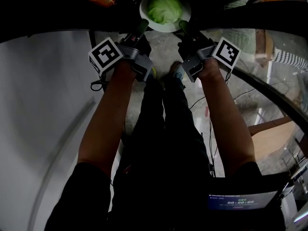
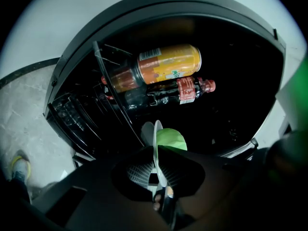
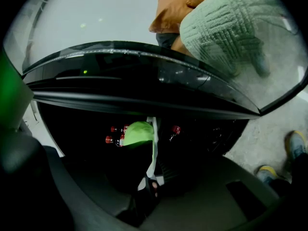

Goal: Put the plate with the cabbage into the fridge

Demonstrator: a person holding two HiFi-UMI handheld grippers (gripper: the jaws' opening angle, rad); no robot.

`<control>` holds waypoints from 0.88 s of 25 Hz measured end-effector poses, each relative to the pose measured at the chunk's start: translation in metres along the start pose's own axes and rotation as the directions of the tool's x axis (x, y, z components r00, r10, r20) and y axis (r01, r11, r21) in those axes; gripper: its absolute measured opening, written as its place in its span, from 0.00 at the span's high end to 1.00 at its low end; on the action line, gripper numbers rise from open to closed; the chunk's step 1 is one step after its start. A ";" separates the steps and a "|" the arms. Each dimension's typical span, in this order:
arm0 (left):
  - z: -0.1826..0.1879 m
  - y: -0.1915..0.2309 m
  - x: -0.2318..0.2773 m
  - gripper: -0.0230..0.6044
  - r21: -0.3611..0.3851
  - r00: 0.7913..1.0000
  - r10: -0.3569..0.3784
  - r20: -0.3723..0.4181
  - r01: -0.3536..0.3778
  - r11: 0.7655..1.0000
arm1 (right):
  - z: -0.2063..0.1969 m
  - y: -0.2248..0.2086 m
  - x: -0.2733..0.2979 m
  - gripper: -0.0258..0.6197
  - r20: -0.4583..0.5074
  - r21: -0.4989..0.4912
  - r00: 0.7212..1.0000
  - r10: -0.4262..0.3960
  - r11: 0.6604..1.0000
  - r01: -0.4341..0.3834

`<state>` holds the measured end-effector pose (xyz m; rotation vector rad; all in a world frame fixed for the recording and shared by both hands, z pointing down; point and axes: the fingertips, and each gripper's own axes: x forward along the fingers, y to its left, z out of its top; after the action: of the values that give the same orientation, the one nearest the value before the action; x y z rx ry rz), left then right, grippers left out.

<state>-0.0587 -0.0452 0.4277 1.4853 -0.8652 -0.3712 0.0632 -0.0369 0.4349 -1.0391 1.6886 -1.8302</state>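
A white plate (image 1: 183, 12) with a pale green cabbage (image 1: 164, 8) is held level at the dark mouth of the fridge (image 2: 231, 81). My left gripper (image 1: 142, 26) is shut on the plate's left rim and my right gripper (image 1: 183, 26) on its right rim. In the left gripper view the plate (image 2: 157, 143) stands edge-on between the jaws of the left gripper (image 2: 158, 171), with the cabbage (image 2: 172, 138) just beyond. The right gripper view shows the plate rim (image 3: 154, 143) pinched by the right gripper (image 3: 150, 175) and the cabbage (image 3: 138, 132) to its left.
An orange drink bottle (image 2: 161, 66) and a red-capped cola bottle (image 2: 175, 91) lie inside the fridge beyond the plate. A wire rack (image 2: 79, 114) lines its left side. The open door's dark curved edge (image 3: 144, 61) spans above. A person in an orange and green garment (image 3: 216, 18) stands nearby.
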 end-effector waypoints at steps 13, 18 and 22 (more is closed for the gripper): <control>0.002 0.009 -0.009 0.94 0.028 1.000 -0.010 0.030 0.009 1.000 | 0.004 -0.008 -0.011 0.93 0.020 -0.039 1.000 0.004 0.999 -0.003; 0.002 0.009 -0.013 0.94 0.203 0.999 0.036 0.014 -0.038 0.978 | 0.006 -0.008 -0.017 0.93 0.036 -0.180 0.999 -0.039 0.983 0.044; 0.000 0.004 -0.019 0.94 0.492 0.989 0.147 0.016 -0.136 0.860 | 0.000 0.001 -0.022 0.93 0.060 -0.402 0.993 -0.098 0.908 0.114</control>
<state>-0.0719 -0.0314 0.4267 1.8748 -1.0984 -0.0155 0.0766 -0.0206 0.4286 -1.3449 2.0790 -1.5388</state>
